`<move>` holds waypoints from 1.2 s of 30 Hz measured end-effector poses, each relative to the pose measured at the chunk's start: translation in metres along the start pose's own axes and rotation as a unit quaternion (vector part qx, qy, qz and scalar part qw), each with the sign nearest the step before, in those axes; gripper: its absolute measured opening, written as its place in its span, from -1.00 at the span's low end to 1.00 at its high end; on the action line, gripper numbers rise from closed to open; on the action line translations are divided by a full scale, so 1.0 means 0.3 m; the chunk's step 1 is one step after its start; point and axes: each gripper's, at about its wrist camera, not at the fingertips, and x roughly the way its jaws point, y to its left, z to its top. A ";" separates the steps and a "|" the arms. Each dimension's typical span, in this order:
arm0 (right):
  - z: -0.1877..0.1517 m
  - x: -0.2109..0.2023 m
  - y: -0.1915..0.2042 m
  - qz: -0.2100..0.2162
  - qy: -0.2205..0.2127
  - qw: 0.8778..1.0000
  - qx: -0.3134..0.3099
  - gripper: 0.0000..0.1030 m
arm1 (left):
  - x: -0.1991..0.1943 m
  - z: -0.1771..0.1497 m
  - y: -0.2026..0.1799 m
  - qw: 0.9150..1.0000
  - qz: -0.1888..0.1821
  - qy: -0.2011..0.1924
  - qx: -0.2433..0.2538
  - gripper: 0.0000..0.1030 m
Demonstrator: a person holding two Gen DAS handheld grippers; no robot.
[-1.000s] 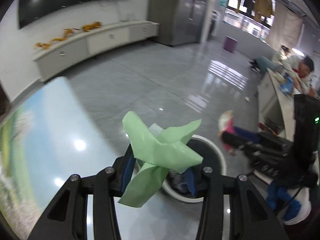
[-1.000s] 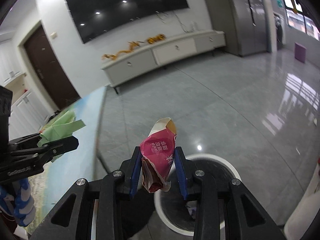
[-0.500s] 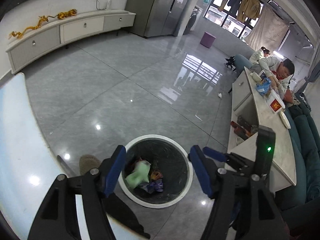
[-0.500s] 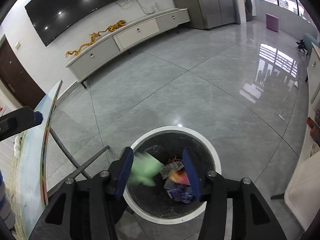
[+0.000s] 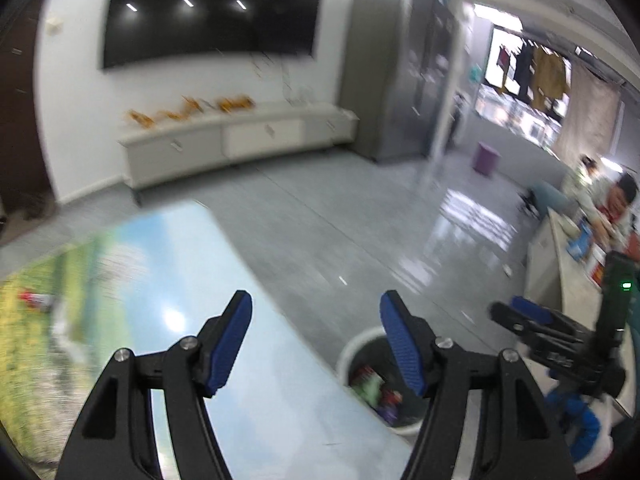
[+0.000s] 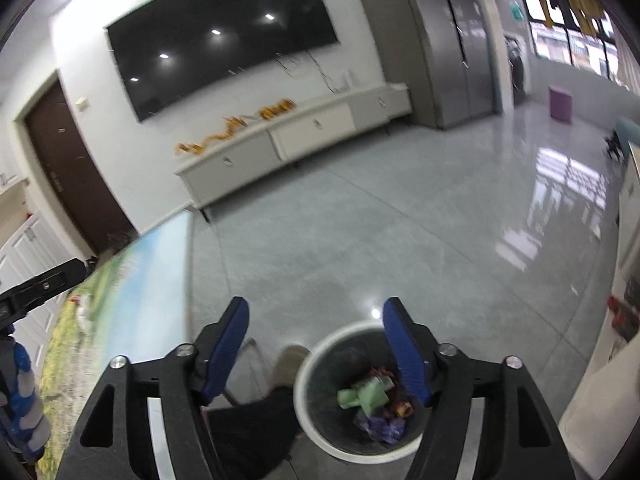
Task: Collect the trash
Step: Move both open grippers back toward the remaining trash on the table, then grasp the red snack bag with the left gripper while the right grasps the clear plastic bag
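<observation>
My left gripper (image 5: 316,336) is open and empty, above the right edge of the table (image 5: 152,280). My right gripper (image 6: 316,340) is open and empty, above the floor by the bin. The white-rimmed trash bin (image 6: 320,354) stands on the floor and holds green paper (image 6: 366,394) and colourful wrappers (image 6: 380,420). The bin also shows in the left wrist view (image 5: 352,350), down to the right of the table edge. A small red-and-white piece of trash (image 5: 38,300) lies on the table at the far left. The right gripper also shows in the left wrist view (image 5: 520,316).
The table has a landscape-print cover and also shows in the right wrist view (image 6: 132,288). A long white cabinet (image 6: 304,132) stands along the far wall under a black screen (image 6: 224,36). A counter (image 5: 568,276) with a seated person (image 5: 616,200) is at the right.
Both grippers opened and dropped the green paper and the red wrapper into the bin. Both then tilted up from the bin; the left swung back over the table.
</observation>
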 end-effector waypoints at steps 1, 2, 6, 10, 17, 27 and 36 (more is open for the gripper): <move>0.011 -0.025 0.031 0.006 -0.010 1.000 -0.008 0.45 | -0.062 -0.002 0.035 1.000 0.018 -0.024 -0.006 0.26; 0.024 -0.051 0.065 0.013 -0.020 1.000 -0.018 0.48 | -0.102 -0.007 0.055 0.999 0.029 -0.039 -0.011 0.26; 0.070 -0.128 0.191 0.036 -0.054 0.996 -0.054 0.63 | -0.298 -0.039 0.157 0.991 0.081 -0.103 -0.028 0.26; 0.087 -0.193 0.318 0.058 -0.079 0.992 -0.084 0.91 | -0.487 -0.095 0.260 0.981 0.135 -0.137 -0.034 0.26; 0.073 -0.265 0.514 0.113 -0.111 0.979 -0.130 1.00 | -0.766 -0.236 0.418 0.962 0.218 -0.150 -0.069 0.26; 0.070 -0.330 0.753 0.203 -0.176 0.945 -0.186 1.00 | -0.997 -0.380 0.596 0.941 0.280 -0.154 -0.110 0.26; 0.045 -0.144 1.012 0.232 -0.097 0.931 -0.264 1.00 | -0.819 -0.378 0.827 0.948 0.245 -0.087 -0.183 0.28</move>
